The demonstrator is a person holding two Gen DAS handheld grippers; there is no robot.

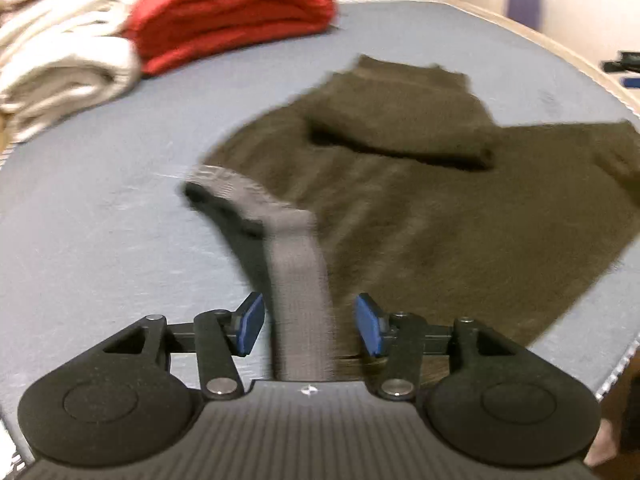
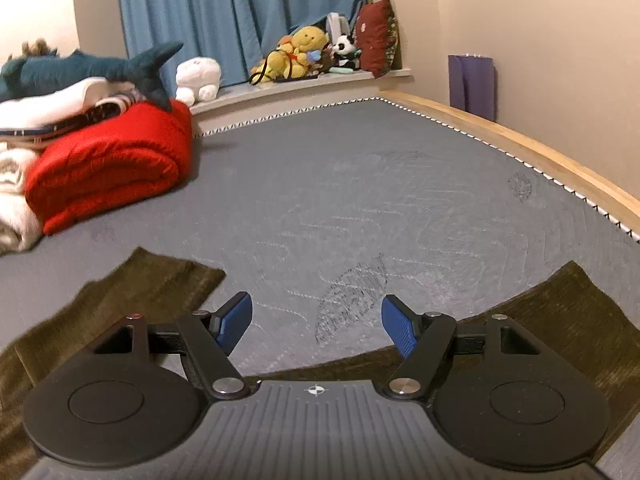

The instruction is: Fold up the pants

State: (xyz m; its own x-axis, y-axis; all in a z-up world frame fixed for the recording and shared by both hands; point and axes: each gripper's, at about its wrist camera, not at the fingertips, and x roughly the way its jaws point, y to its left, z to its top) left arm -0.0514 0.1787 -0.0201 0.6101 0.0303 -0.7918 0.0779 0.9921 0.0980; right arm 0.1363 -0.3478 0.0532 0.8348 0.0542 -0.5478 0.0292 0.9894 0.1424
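The left wrist view is smeared by motion blur, so fabric texture and edges are hard to read. The left gripper [image 1: 310, 324] is seen with its blue pads [image 1: 252, 322] spread apart, and a grey waistband [image 1: 300, 300] rises between them toward the camera. A gap shows on each side of the band, so no pinch is seen; its lower end is hidden behind the gripper body. Ahead and to the right of this gripper, the dark olive pants [image 1: 420, 208] are spread on the grey mattress [image 1: 100, 240], with one part folded over on top at the far side. The right portion of the garment is cut off by the frame edge. Far ahead to the left, a folded red blanket [image 1: 232, 12] and a blurred white blanket [image 1: 60, 76] are made out.

In the right wrist view, the right gripper [image 2: 316, 326] is held wide open with nothing between its pads, over bare mattress [image 2: 360, 208]. The pants [image 2: 132, 296] are seen only in pieces: one flap just left of the gripper, another to its right, the joining part hidden under the gripper body. Far ahead, the red blanket [image 2: 108, 168] lies to the left, a shark plush [image 2: 100, 66] rests above it, and blue curtains [image 2: 240, 12] hang beyond.
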